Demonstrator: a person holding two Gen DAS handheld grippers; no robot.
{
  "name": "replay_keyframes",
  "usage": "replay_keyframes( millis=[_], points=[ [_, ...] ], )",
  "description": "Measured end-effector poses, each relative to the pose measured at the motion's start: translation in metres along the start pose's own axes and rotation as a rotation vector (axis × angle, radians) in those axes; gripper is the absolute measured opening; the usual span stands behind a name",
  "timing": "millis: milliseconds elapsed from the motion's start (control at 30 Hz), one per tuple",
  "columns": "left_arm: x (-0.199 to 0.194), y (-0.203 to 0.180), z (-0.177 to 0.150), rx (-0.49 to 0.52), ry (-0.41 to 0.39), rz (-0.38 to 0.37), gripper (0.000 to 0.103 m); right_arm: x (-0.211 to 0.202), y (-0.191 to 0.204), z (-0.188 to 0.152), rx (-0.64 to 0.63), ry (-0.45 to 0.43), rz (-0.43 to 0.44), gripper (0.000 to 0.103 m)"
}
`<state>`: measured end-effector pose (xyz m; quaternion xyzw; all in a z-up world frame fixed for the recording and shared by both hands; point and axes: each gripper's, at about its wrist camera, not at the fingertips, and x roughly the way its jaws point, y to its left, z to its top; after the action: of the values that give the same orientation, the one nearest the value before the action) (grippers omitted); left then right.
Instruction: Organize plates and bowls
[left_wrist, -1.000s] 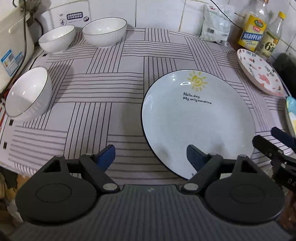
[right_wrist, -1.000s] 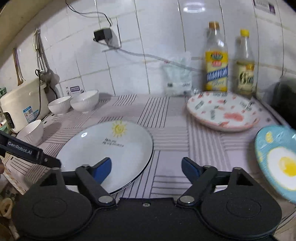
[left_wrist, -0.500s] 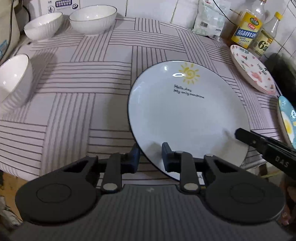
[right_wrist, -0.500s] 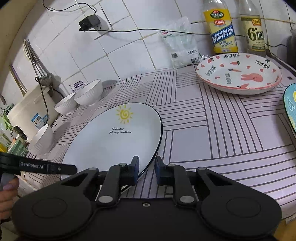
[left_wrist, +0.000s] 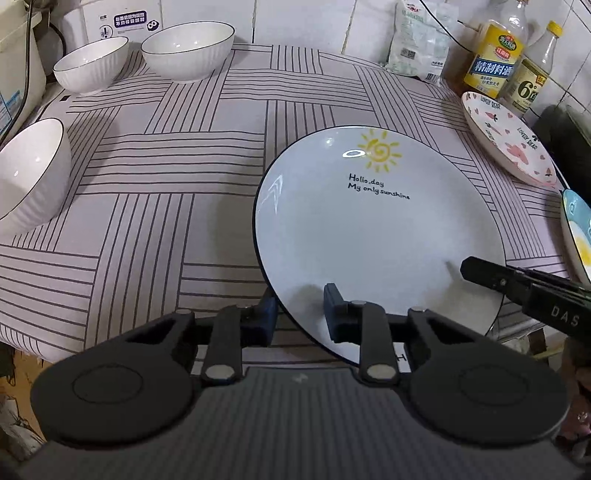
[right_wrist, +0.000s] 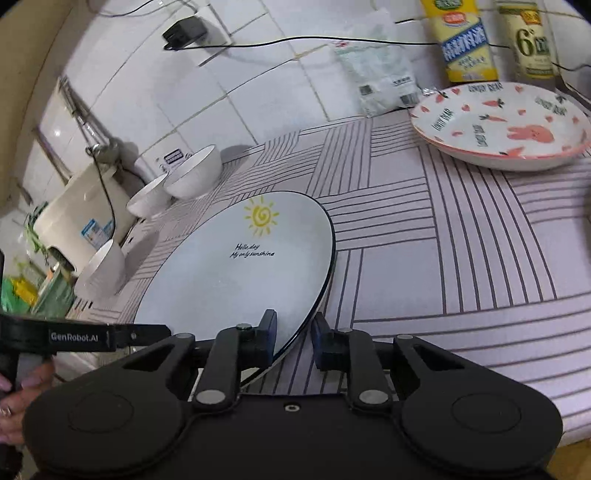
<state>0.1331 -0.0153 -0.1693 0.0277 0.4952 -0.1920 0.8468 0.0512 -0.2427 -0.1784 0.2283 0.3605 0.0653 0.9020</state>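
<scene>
Since a second ago both claws have narrowed from wide open: the left claw (left_wrist: 298, 314) and right claw (right_wrist: 293, 336) each pinch the near rim of the white sun plate (left_wrist: 376, 236), which lies on the striped surface (left_wrist: 184, 166). White tiles behind.

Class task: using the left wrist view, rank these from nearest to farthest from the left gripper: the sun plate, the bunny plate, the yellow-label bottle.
1. Sun plate: its near rim sits between the left gripper's fingers.
2. Bunny plate: far right on the cloth.
3. Yellow-label bottle: at the wall, behind the bunny plate.
</scene>
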Motion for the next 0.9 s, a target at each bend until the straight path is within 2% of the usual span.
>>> replay_keyframes(
  millis=[367, 667, 800, 900],
  points=[
    [-0.007, 0.004, 0.024, 0.032, -0.033, -0.001, 0.025, 0.009, -0.001, 0.021, 0.007, -0.024, 0.039, 0.025],
    [-0.003, 0.000, 0.068, 0.050, -0.079, 0.007, 0.025, 0.024, 0.002, 0.065, -0.069, -0.043, 0.041, 0.026],
    [0.010, -0.004, 0.087, 0.058, -0.081, 0.006, 0.025, 0.035, -0.005, 0.084, -0.082, -0.048, 0.030, 0.026],
    [0.024, 0.001, 0.103, 0.034, -0.050, -0.015, 0.025, 0.044, -0.009, 0.095, -0.077, -0.052, 0.013, 0.026]
  ],
)
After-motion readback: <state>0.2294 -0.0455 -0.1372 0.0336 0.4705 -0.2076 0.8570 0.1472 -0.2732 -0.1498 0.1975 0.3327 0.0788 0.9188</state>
